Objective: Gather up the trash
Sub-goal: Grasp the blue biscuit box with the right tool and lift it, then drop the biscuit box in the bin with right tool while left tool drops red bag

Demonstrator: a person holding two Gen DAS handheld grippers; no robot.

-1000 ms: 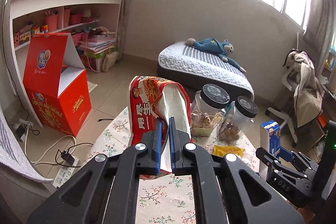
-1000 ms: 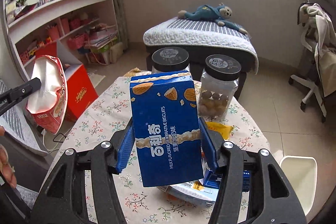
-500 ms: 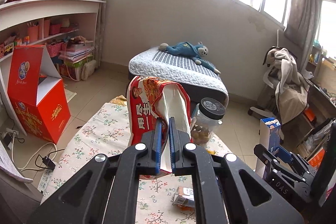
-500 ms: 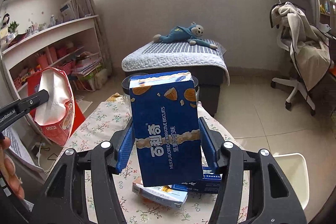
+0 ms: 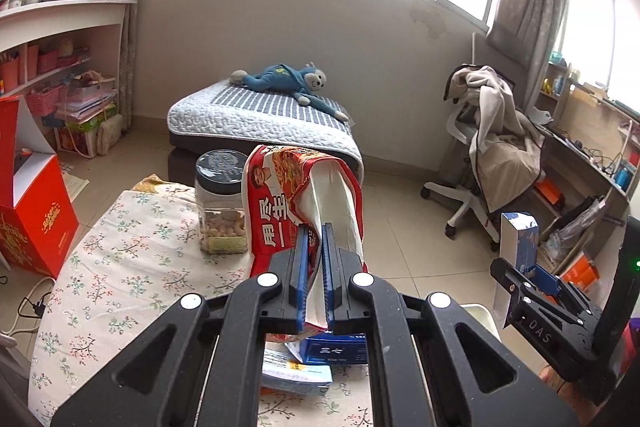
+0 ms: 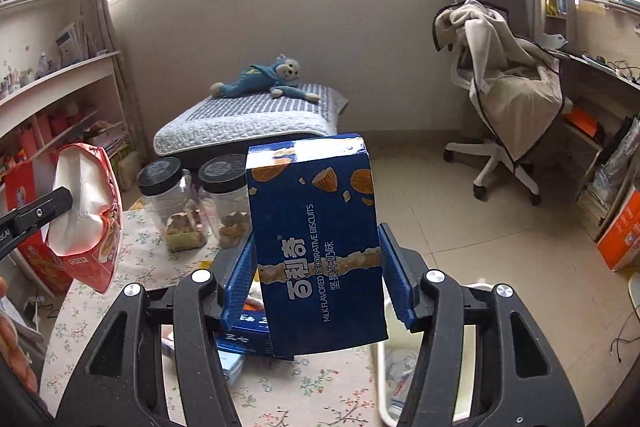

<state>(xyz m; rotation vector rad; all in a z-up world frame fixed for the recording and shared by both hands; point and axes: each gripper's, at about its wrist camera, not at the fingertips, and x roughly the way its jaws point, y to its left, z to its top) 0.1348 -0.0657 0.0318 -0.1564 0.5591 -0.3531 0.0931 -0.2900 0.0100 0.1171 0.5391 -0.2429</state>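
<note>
My left gripper (image 5: 315, 239) is shut on the edge of an opened red snack bag (image 5: 276, 203) and holds it above the table; the bag also shows at the left of the right wrist view (image 6: 92, 223). My right gripper (image 6: 316, 259) is shut on a blue biscuit box (image 6: 316, 247), held upright above the table's right edge; the box also shows in the left wrist view (image 5: 518, 247). More packets lie on the table: a blue box (image 5: 334, 349) and a pale packet (image 5: 296, 373). A white bin (image 6: 394, 367) stands beside the table, below the box.
The floral-cloth table (image 5: 120, 267) carries clear jars with black lids (image 6: 168, 203) (image 6: 226, 199). A red carton (image 5: 32, 211) stands on the floor at left. A bed with a blue plush monkey (image 5: 280, 83) and a draped office chair (image 5: 492, 147) stand beyond.
Both grippers have risen and swung right with their loads; the jars and red carton have shifted left in view, and the bin and more table packets have come into sight.
</note>
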